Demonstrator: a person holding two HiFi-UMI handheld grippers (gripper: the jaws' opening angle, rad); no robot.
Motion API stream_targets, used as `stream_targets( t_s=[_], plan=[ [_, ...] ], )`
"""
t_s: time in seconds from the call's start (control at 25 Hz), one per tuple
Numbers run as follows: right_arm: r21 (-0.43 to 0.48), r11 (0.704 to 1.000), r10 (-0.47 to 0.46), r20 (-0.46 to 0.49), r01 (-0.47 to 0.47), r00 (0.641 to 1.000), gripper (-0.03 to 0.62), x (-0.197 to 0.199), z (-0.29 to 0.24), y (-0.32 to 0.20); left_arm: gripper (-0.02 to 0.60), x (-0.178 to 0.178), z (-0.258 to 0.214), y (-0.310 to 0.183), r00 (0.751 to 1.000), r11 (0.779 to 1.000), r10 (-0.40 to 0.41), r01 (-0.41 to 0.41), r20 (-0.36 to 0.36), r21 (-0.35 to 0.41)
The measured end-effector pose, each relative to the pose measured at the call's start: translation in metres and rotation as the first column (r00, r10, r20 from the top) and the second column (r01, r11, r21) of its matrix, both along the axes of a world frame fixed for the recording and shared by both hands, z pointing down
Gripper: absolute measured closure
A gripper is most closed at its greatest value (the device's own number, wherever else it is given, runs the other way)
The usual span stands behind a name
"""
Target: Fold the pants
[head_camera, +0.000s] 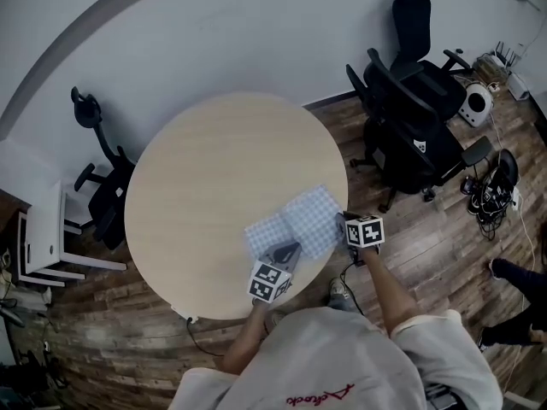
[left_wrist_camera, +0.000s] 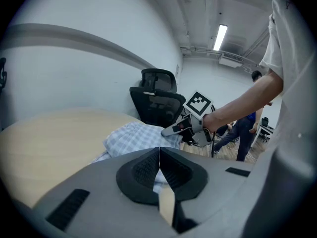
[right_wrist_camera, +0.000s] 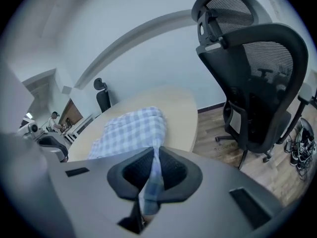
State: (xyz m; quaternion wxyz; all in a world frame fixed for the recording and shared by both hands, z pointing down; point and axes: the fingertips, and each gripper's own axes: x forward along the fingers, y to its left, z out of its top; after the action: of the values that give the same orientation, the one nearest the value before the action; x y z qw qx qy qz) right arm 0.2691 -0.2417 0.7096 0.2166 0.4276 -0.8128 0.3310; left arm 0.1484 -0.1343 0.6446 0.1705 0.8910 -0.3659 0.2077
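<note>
The left tongs (left_wrist_camera: 159,168) are closed on a fold of the checked pants (head_camera: 295,222), with cloth showing between the pads. The right tongs (right_wrist_camera: 148,180) are likewise clamped on a strip of the same fabric. The pants lie bunched at the lower right of the round worktop (head_camera: 214,161) in the head view, beside the edge nearest the person, with one set of tongs at each end of that near side. Judgement: gripping at two ends serves to hold that side level and taut, so it can be carried over as a single fold.
</note>
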Motion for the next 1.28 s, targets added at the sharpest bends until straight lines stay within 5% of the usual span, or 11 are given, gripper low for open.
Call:
stream_targets(
  t_s=[0.36, 0.8, 1.28],
  plan=[
    [0.077, 0.997, -0.011, 0.018, 0.009, 1.000, 0.540, -0.020, -0.039, 0.009, 0.549, -0.030, -0.004, 0.019, 0.999, 0.999, -0.038, 0.038, 0.000, 0.012],
    [0.245, 0.952, -0.185, -0.017, 0.183, 0.983, 0.540, -0.121, -0.111, 0.063, 0.549, -0.076, -0.013, 0.053, 0.998, 0.997, -0.061, 0.062, -0.026, 0.054],
    [0.219, 0.863, -0.397, -0.262, 0.455, 0.879, 0.539, -0.260, -0.074, 0.122, 0.549, -0.189, -0.008, 0.103, 0.970, 0.969, -0.241, 0.242, -0.028, 0.054]
  ],
)
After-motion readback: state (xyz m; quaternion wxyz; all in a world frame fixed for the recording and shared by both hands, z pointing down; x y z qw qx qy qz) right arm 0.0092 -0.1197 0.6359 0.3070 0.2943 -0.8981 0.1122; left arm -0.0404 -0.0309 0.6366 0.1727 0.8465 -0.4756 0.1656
